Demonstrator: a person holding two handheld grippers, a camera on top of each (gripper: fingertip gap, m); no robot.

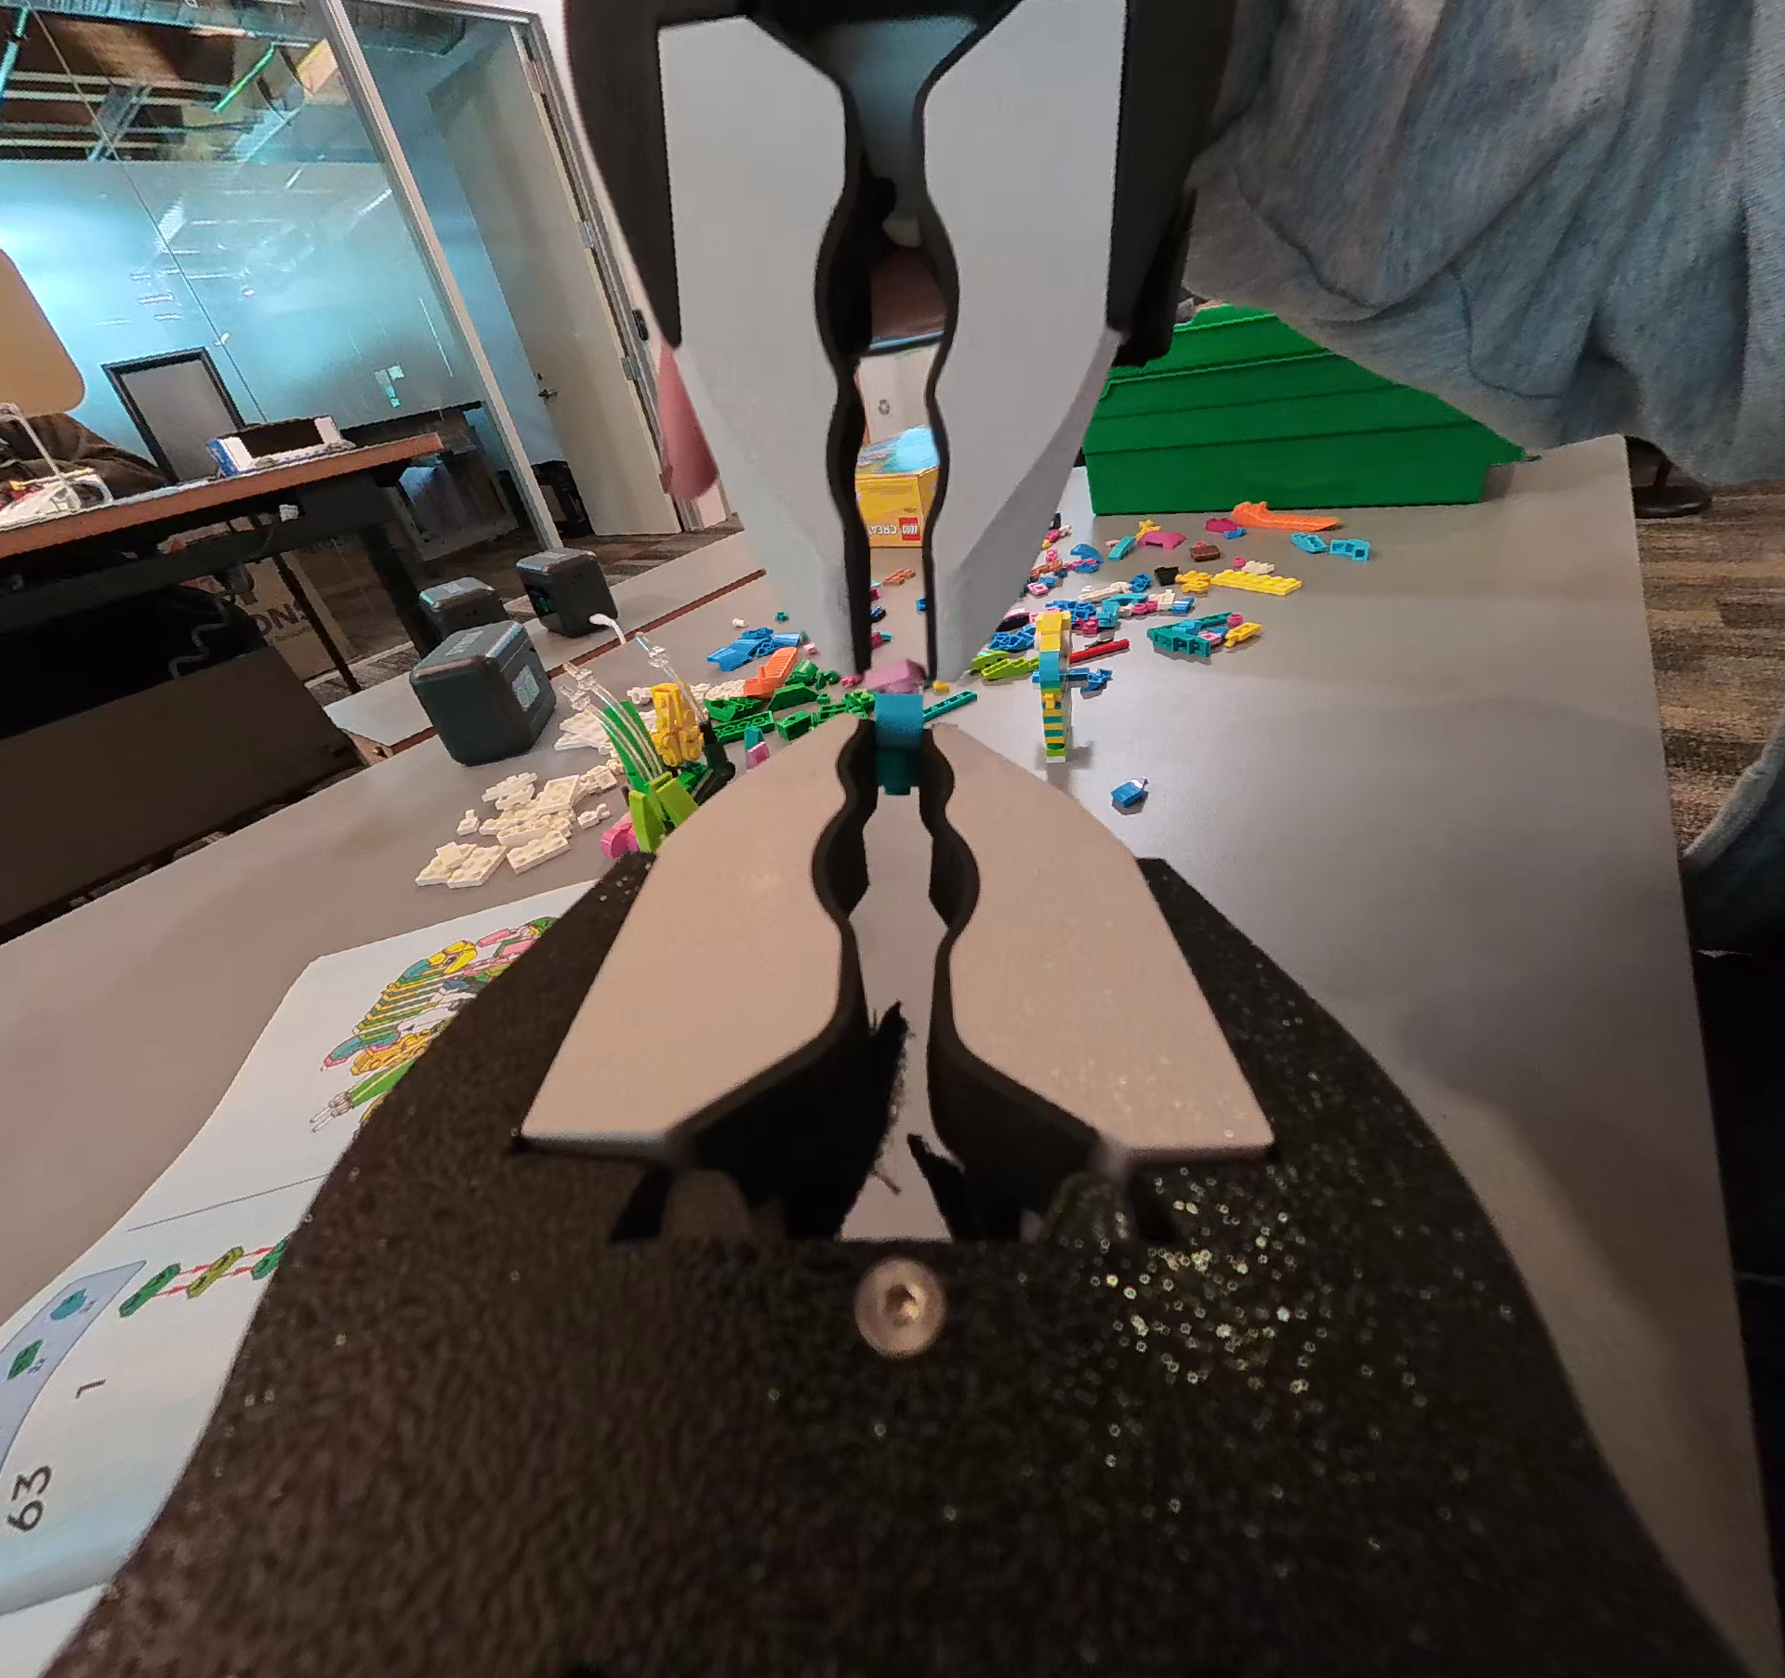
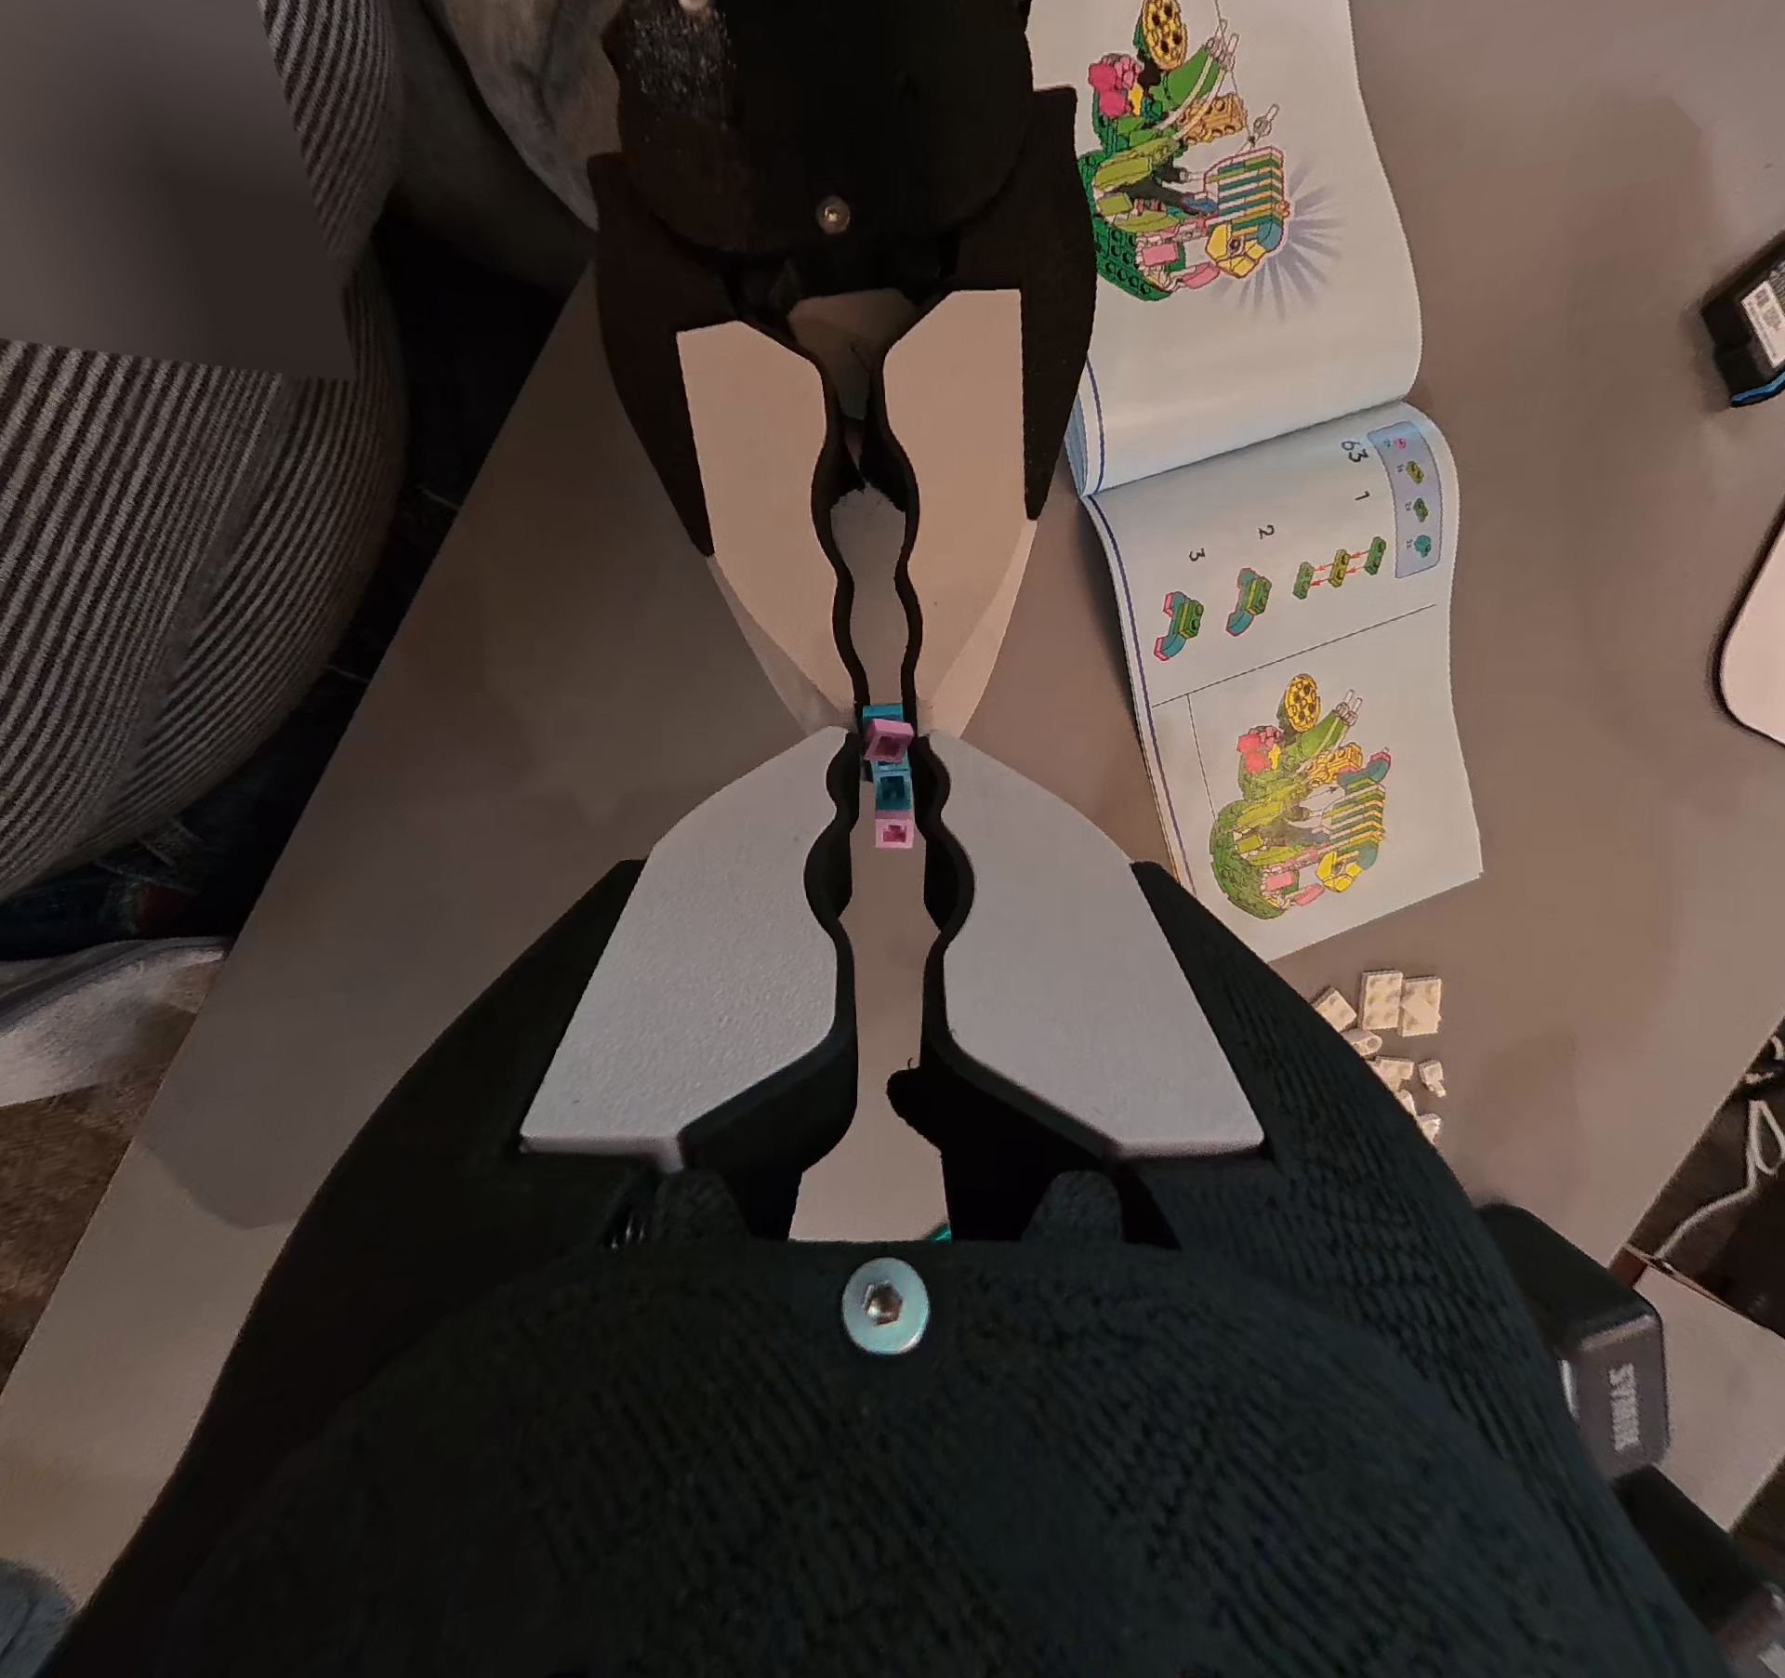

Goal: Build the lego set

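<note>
left tool: closed on the teal block, held above the table; right tool: tip to tip with it, pinching the pink block on top | loose bricks behind; open booklet beside

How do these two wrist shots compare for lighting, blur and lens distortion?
Left wrist view: bright daylight, table edges bowed by the wide-angle lens, loose bricks fairly sharp, the other gripper's fingers slightly soft. Right wrist view: dimmer and warmer, instruction booklet pages curve with the lens, the small teal and pink piece crisp, corners blurred.
</note>
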